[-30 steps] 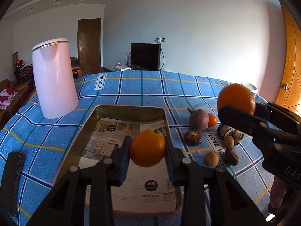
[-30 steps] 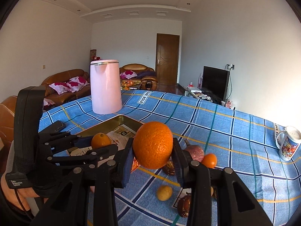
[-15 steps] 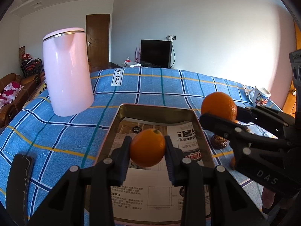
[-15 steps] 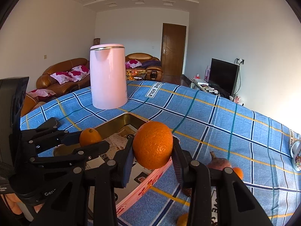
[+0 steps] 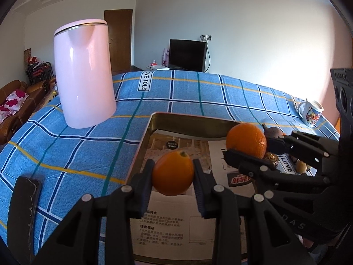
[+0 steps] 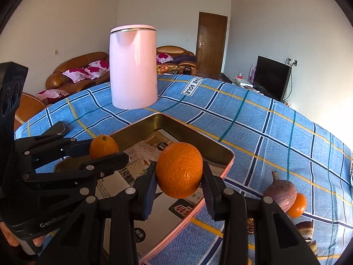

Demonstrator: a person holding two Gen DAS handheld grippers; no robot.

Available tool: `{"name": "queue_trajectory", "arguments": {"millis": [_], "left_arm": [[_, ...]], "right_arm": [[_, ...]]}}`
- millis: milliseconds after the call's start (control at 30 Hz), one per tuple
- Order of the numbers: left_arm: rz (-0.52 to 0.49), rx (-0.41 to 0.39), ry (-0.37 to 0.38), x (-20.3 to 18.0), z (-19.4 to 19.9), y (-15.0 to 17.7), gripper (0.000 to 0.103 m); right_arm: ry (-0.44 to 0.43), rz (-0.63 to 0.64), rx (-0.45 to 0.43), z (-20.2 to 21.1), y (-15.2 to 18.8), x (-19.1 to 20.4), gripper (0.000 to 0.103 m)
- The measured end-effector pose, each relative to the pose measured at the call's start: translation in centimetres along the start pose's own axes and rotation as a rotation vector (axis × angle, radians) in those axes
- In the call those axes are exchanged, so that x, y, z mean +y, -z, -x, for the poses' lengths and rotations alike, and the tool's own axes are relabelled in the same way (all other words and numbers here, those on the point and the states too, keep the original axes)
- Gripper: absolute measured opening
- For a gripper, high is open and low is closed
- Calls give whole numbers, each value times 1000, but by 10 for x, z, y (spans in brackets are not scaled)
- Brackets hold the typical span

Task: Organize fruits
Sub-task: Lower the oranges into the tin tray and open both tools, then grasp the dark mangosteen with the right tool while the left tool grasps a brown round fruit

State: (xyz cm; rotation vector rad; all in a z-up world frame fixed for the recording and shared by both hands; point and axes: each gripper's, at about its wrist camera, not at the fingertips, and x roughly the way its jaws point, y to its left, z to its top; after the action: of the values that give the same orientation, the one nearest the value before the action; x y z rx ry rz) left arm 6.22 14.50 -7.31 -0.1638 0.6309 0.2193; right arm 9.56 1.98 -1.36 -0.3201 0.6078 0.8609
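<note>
The left gripper [image 5: 173,173] is closed on a small orange [image 5: 172,173], and the right gripper [image 6: 179,173] is closed on a bigger orange [image 6: 179,173]. In both, the pads press the fruit on its two sides. Both oranges hang above the metal tray [image 6: 220,149], which stands on the table [image 6: 253,119] with the blue checked cloth. In the left wrist view the bigger orange is at about 2 o'clock from the small one, near the far right corner of the tray.

The step in hand is, I think, to put both oranges down in the tray. To do it well, each gripper should go lower until the fruit nearly touches the tray floor, and only then open. An orange rolls easily, so a drop from above could send it against the wall of the tray or against the other orange. It seems better to keep the two grippers apart, one orange toward the 10 o'clock side and the other toward the 2 o'clock side.

The tray holds only printed paper [image 5: 181,148] on its floor; I see no fruit lying in it yet. On the cloth at 4 o'clock from the tray lie a purple fruit [image 6: 280,193] and a small tangerine [image 6: 297,205], touching each other, with more small things that I cannot name. A pink kettle [image 6: 133,66] stands upright at 11 o'clock behind the tray, and a mug [image 5: 310,112] is far at the right edge.
</note>
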Motion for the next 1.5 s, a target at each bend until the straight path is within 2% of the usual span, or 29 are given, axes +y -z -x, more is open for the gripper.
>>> {"name": "queue_trajectory", "arguments": {"millis": [167, 300, 367, 433, 467, 567, 700, 900, 1000, 1200, 1267, 1433, 1500], "left_arm": [[6, 0, -12, 3, 1, 0, 35], [21, -18, 8, 4, 7, 2, 38], [29, -34, 25, 2, 14, 3, 45], [26, -70, 32, -4, 25, 4, 65], [19, -86, 35, -9, 30, 5, 68], [-10, -106, 76, -30, 40, 7, 70], [-75, -104, 139, -68, 43, 11, 70], [-164, -58, 198, -118, 31, 20, 70], [-185, -29, 192, -130, 23, 24, 70], [-177, -13, 180, -129, 16, 24, 70], [-178, -14, 185, -130, 16, 24, 70], [-195, -3, 193, -136, 15, 26, 69], [-204, -1, 204, -139, 17, 26, 68]], "right_arm": [[-17, 6, 57, -11, 3, 2, 40], [-9, -3, 43, -8, 6, 1, 47], [-15, -15, 24, 1, 8, -3, 53], [-30, -25, 3, 17, 13, -8, 59], [-30, -26, -11, 27, 17, -11, 59], [26, -41, -52, 62, 37, -30, 62], [115, -131, -69, 97, 67, -70, 67], [163, -201, -17, 107, 92, -101, 67], [136, -203, 18, 99, 96, -102, 67], [37, -239, 109, 78, 101, -103, 64], [17, -248, 138, 73, 102, -104, 61], [-20, -249, 193, 61, 102, -103, 43], [-29, -257, 178, 63, 102, -106, 42]]}}
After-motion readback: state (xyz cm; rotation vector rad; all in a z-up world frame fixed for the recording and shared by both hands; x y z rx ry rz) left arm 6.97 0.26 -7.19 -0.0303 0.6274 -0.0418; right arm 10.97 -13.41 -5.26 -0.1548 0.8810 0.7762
